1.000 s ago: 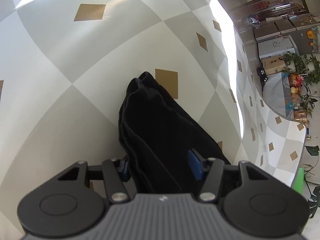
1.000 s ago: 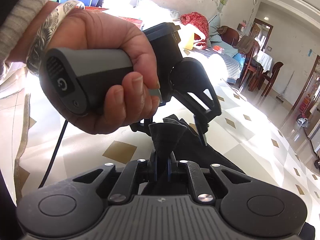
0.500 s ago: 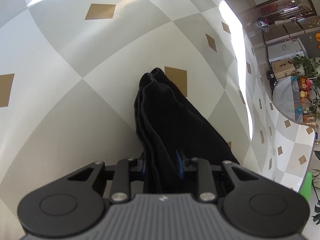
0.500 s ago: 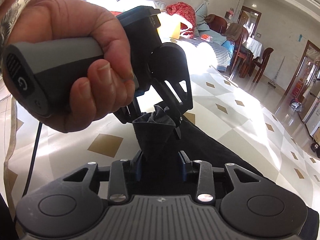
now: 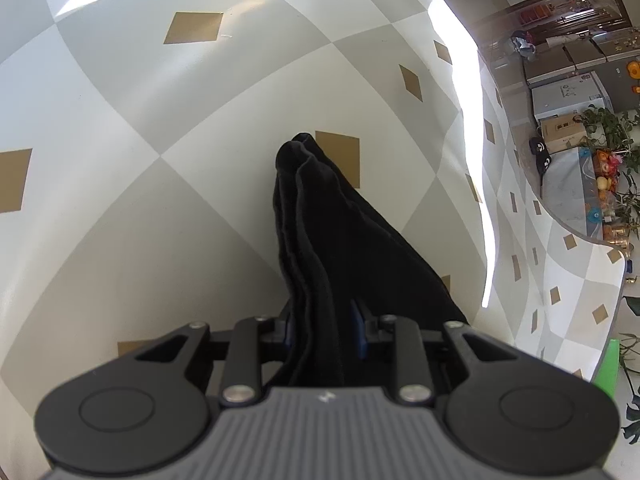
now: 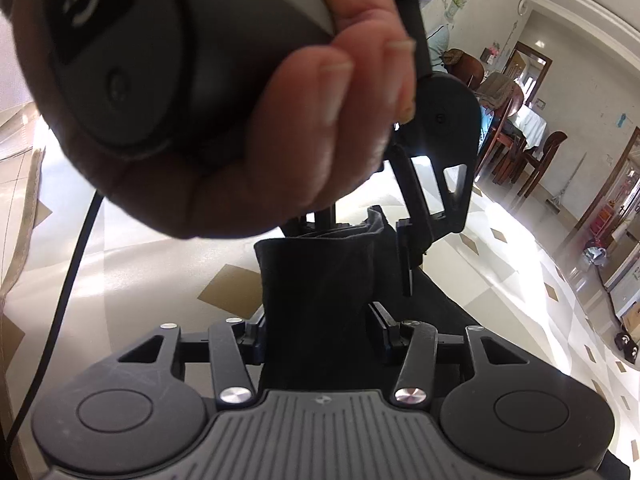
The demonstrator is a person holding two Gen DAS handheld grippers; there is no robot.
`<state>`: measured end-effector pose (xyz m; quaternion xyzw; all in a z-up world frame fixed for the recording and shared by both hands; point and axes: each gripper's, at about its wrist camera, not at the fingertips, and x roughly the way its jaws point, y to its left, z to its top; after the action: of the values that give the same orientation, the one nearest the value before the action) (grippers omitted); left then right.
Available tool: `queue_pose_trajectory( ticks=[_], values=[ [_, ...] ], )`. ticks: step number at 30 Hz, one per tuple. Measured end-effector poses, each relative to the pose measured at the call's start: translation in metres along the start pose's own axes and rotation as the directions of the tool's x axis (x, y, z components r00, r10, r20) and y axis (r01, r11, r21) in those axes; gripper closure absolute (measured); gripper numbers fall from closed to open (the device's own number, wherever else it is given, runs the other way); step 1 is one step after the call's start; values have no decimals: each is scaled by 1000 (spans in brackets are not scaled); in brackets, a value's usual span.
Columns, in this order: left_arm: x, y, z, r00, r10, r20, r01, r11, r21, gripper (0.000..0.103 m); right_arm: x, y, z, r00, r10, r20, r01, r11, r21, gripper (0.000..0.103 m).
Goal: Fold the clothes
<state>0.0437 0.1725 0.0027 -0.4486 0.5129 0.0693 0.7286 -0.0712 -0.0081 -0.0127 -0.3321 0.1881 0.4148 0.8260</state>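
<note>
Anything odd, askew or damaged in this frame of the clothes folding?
Nothing stands out. The left gripper pinches the bunched black garment above the tiled floor; the right gripper is opening around it.

Black tongs (image 5: 324,330), ribbed grey housing, silver screws; black cable (image 6: 68,280), perhaps the handle's.

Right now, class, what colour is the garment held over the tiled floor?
Black garment, plain, clearest in the left wrist view.

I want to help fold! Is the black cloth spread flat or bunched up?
Bunched up: the black cloth hangs in thick folds, pinched by the left gripper.
</note>
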Motion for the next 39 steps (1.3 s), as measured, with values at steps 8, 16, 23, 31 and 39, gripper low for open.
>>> queue_pose_trajectory(
  ticks=[8, 16, 23, 31, 39],
  values=[
    [-1, -1, -2, 999, -30, -32, 30, 999, -13, 80, 9, 25, -6, 997, -80, 20, 81, 992, -94, 54],
    [-1, 0, 0, 997, -61, -43, 60, 998, -17, 77, 8, -2, -8, 996, -89, 21, 88, 995, 57, 90],
    [6, 7, 7, 1000, -14, -8, 13, 1000, -19, 51, -5, -28, -10, 995, -95, 19, 92, 986, 136, 98],
    [17, 1, -3, 999, -42, -5, 42, 999, -2, 78, -18, -50, 3, 995, -63, 72, 54, 992, 116, 98],
    [-7, -10, -34, 996, -53, 69, 46, 994, 104, 91, -34, -51, -6, 994, -50, 95, 42, 995, 86, 98]
  ],
)
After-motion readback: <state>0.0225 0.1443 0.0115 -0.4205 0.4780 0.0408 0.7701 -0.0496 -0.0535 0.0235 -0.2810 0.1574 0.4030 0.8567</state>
